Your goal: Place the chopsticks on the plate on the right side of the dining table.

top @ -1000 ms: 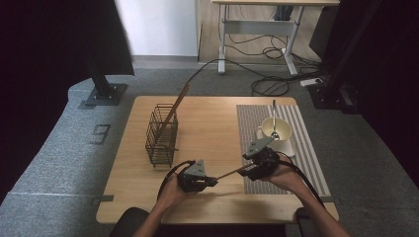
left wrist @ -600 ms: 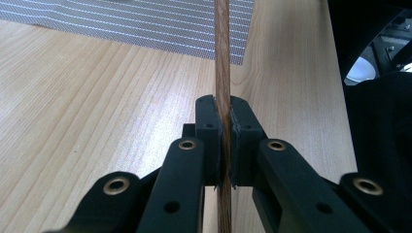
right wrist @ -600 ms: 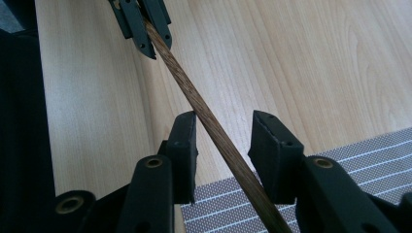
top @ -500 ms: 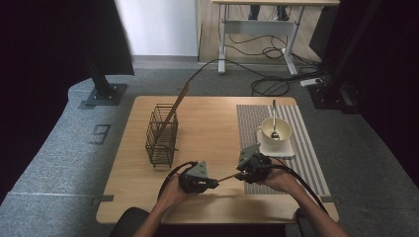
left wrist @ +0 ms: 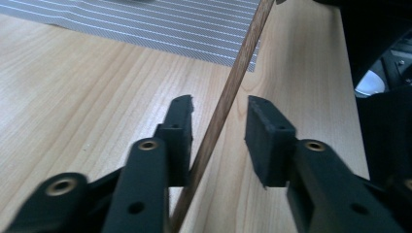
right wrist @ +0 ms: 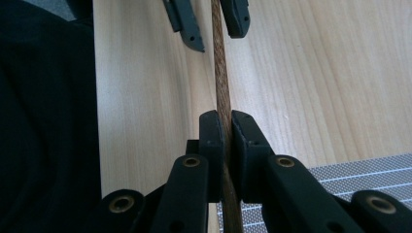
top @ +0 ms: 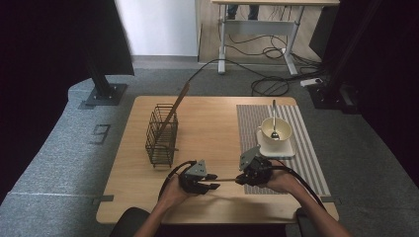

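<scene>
A thin brown wooden stick (top: 227, 179) lies level between my two grippers near the table's front edge. My right gripper (top: 243, 178) is shut on one end of it; in the right gripper view its jaws have just been closing and now pinch the stick (right wrist: 218, 73) at the gripper (right wrist: 223, 121). My left gripper (top: 211, 182) stands open, its jaws having just been opening. In the left gripper view the stick (left wrist: 228, 92) runs through the gap of the left gripper (left wrist: 217, 109), close to the left pad and clear of the right one.
A black wire basket (top: 161, 136) stands left of centre with another wooden stick (top: 175, 106) leaning out of it. On the striped mat (top: 309, 153) at the right sit a square plate (top: 279, 150) and a cream bowl (top: 267, 133) holding a spoon (top: 273, 118).
My right gripper has come left and down from beside the bowl and closed on the stick. My left gripper's jaws have parted and let go of the stick; that hand stayed put.
</scene>
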`<state>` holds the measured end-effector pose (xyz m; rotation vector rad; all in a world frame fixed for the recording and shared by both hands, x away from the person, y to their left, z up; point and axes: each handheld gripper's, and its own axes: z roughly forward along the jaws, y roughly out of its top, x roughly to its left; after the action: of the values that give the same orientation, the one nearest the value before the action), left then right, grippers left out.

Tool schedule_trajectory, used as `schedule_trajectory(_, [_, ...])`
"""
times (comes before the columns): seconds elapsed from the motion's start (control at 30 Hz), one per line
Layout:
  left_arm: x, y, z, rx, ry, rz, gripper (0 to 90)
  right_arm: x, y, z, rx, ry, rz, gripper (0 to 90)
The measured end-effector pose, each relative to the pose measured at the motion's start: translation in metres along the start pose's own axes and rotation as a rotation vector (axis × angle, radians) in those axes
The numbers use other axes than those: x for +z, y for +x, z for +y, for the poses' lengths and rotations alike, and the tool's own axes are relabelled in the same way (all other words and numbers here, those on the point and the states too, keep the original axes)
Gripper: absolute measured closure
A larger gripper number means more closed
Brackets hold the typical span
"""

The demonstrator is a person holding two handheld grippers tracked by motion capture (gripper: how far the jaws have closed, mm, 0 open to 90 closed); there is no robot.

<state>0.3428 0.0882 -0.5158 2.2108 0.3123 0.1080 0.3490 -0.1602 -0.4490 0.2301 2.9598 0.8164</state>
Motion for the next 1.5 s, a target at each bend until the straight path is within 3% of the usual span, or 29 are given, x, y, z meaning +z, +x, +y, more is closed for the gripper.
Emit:
schedule_trajectory(0.1, [-0.002,0.001,-0.001,-0.010,-0.010,0.032,51.6,-0.003,-0.002,-0.001,0.011,-0.010,-0.014,83.0])
schedule_trajectory(0.37, [-0.007,0.006,-0.003,-0.092,-0.060,0.104,32.4,-0.013,-0.003,-0.007,0.045,-0.042,-0.043,83.0])
schedule_trajectory(0.73, [-0.005,0.011,-0.008,-0.177,-0.067,0.169,1.0,-0.029,-0.007,-0.022,0.093,-0.072,-0.068,83.0])
schedule_trajectory(0.93, [-0.003,0.015,-0.015,-0.218,-0.055,0.203,0.0,-0.040,-0.010,-0.031,0.123,-0.095,-0.093,83.0])
schedule_trajectory(1.07, [0.002,0.017,-0.021,-0.248,-0.030,0.195,0.0,-0.045,-0.013,-0.036,0.152,-0.117,-0.114,83.0])
schedule_trajectory(1.5, [0.026,0.012,-0.027,-0.216,0.101,0.174,0.0,-0.057,-0.030,-0.068,0.289,-0.174,-0.178,82.9])
